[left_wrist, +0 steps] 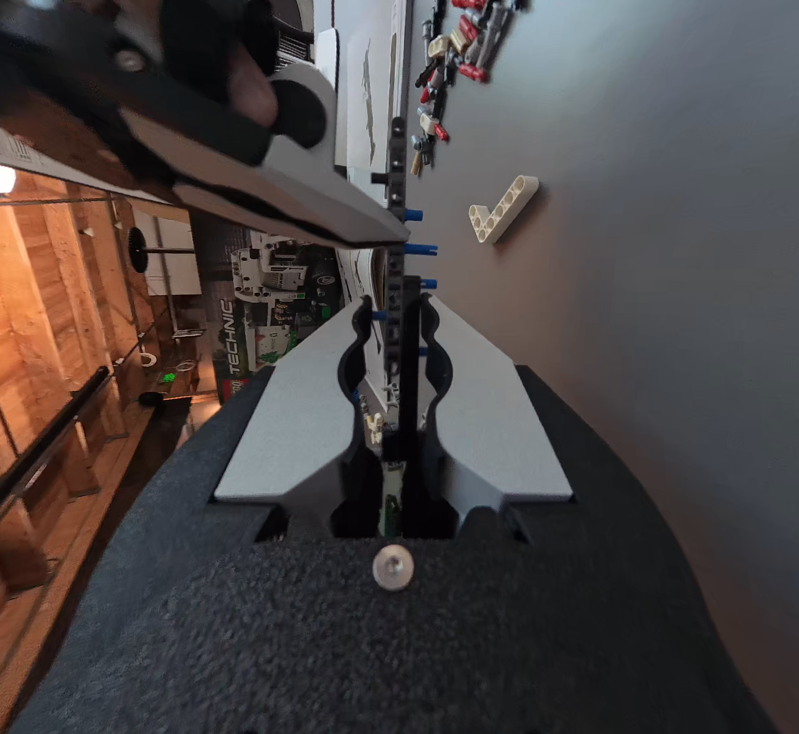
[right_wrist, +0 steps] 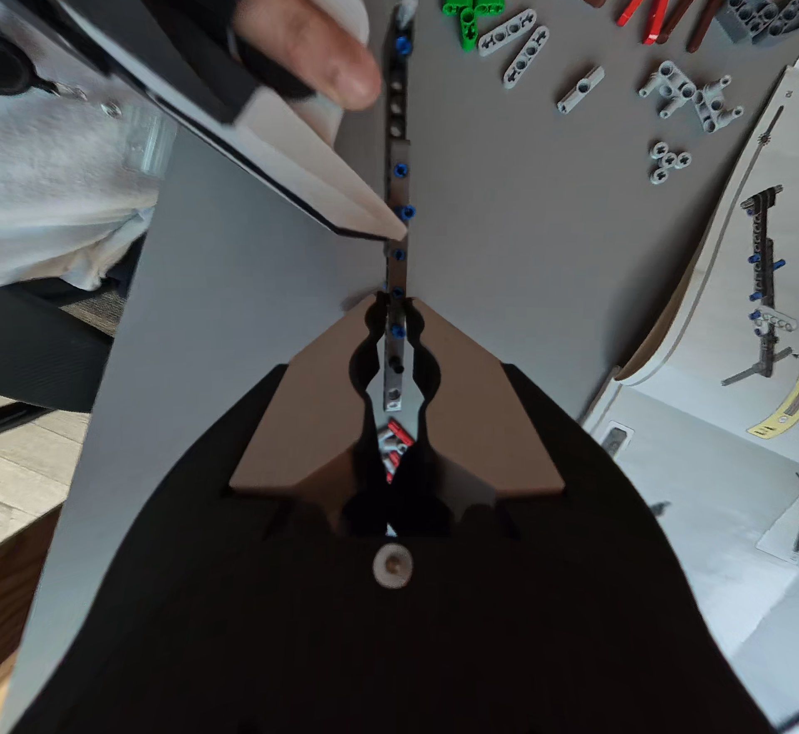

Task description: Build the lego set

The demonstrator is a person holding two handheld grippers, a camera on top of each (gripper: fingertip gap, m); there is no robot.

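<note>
A long black Technic beam [left_wrist: 397, 194] with several blue pins [left_wrist: 421, 249] is held in the air between both grippers. My left gripper [left_wrist: 395, 302] is shut on one end of it. My right gripper [right_wrist: 394, 300] is shut on the beam [right_wrist: 397, 116] near its other end. In the left wrist view the right gripper [left_wrist: 400, 240] comes in from the upper left, its closed tip on the beam's middle. In the right wrist view the left gripper [right_wrist: 400, 235] does the same. A hand's fingers show on each far gripper.
On the grey table [left_wrist: 648, 281] lie a pile of red, grey and black parts [left_wrist: 467, 34] and a white L-shaped beam [left_wrist: 503, 207]. The set's box [left_wrist: 268, 315] stands behind. Green connectors [right_wrist: 471, 0], grey liftarms [right_wrist: 514, 43] and the open instruction booklet [right_wrist: 713, 432] show in the right wrist view. Left and right tips are no more than a few centimetres apart.
</note>
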